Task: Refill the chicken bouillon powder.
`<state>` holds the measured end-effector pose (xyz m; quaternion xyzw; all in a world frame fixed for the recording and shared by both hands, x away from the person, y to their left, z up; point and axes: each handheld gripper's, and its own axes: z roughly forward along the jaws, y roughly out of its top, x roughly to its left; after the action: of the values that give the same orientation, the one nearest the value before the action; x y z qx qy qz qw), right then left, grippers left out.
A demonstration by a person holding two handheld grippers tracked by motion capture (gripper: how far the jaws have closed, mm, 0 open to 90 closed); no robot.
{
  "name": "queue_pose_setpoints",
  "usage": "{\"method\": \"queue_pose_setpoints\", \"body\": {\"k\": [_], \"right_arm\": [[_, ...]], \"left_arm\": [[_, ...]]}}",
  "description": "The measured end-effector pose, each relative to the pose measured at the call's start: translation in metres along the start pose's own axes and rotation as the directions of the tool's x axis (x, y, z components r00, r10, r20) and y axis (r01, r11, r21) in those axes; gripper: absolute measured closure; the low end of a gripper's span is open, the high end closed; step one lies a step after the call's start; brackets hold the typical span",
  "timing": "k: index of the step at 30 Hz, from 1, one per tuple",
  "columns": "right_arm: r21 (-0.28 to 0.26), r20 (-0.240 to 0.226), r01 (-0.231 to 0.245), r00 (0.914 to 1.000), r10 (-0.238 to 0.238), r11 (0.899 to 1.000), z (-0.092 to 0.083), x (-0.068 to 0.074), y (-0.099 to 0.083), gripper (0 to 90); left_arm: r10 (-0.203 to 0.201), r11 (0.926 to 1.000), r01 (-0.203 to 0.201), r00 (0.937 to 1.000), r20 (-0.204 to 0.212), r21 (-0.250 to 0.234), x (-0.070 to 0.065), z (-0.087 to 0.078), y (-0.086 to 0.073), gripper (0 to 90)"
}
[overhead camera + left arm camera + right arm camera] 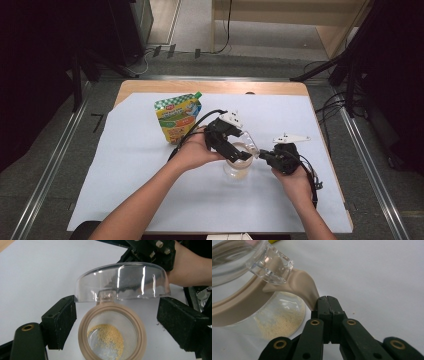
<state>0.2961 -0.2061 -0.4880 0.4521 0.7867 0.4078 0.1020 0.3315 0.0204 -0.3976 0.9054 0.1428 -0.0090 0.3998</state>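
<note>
A clear glass jar (237, 169) with a beige seal ring (112, 308) stands on the white sheet, with yellowish grains (108, 336) at its bottom. Its clear domed lid (122, 282) is tilted up above the mouth. My left gripper (117, 305) is shut on the lid, one black pad at each side of its rim. In the high view this left gripper (239, 152) reaches over the jar from the left. My right gripper (327, 300) is shut on the seal's beige tab (304, 287) at the jar's right side, and appears beside the jar (264, 155).
A green and yellow spouted pouch (177, 117) stands on the white sheet (130, 165), behind and left of the jar. The sheet covers a wooden table (150, 86). Dark stands and cables line the floor around it.
</note>
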Motion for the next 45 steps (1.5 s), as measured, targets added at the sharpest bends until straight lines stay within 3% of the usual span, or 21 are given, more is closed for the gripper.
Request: {"method": "queue_pose_setpoints", "body": {"k": [11, 14, 22, 29, 32, 37, 42, 43, 45], "right_arm": [[-0.001, 0.0, -0.003, 1.0, 0.003, 1.0, 0.0, 0.0, 0.0, 90.0], [-0.002, -0.003, -0.004, 1.0, 0.004, 1.0, 0.0, 0.0, 0.0, 90.0], [-0.001, -0.01, -0.006, 0.9999, 0.006, 1.0, -0.002, 0.0, -0.001, 90.0], [-0.021, -0.01, -0.015, 0.9998, 0.015, 1.0, -0.01, -0.002, -0.003, 89.0], [-0.036, -0.013, -0.04, 0.9991, 0.039, 0.999, -0.019, -0.004, -0.005, 87.0], [-0.027, 0.005, -0.03, 0.9995, 0.03, 0.999, -0.034, 0.001, -0.01, 81.1], [-0.026, -0.031, -0.039, 0.9988, 0.038, 0.999, -0.042, 0.011, -0.015, 74.2], [-0.032, -0.064, -0.041, 0.9972, 0.039, 0.999, -0.046, 0.018, -0.019, 69.7], [-0.037, -0.08, -0.038, 0.9962, 0.035, 0.999, -0.047, 0.02, -0.021, 67.1]], "left_arm": [[-0.038, 0.9993, 0.038, 0.9989, 0.028, -0.002, 0.006, 0.008, 0.013, 21.1], [-0.067, 0.9978, 0.067, 0.9968, 0.044, 0.001, 0.01, 0.013, 0.015, 23.2], [-0.071, 0.9972, 0.07, 0.9961, 0.051, 0.024, 0.013, 0.018, 0.018, 23.7], [-0.07, 0.9974, 0.07, 0.9969, 0.037, 0.015, 0.016, 0.004, 0.014, 24.2], [-0.09, 0.9959, 0.089, 0.9952, 0.04, 0.012, 0.017, -0.002, 0.01, 25.1], [-0.115, 0.9933, 0.114, 0.9922, 0.05, 0.017, 0.018, -0.01, 0.0, 32.9], [-0.128, 0.9918, 0.127, 0.9897, 0.065, 0.009, 0.019, -0.016, -0.01, 40.5], [-0.137, 0.9906, 0.136, 0.9886, 0.064, 0.014, 0.019, -0.019, -0.017, 41.6], [-0.13, 0.9915, 0.13, 0.9896, 0.061, 0.013, 0.019, -0.021, -0.02, 45.2]]}}
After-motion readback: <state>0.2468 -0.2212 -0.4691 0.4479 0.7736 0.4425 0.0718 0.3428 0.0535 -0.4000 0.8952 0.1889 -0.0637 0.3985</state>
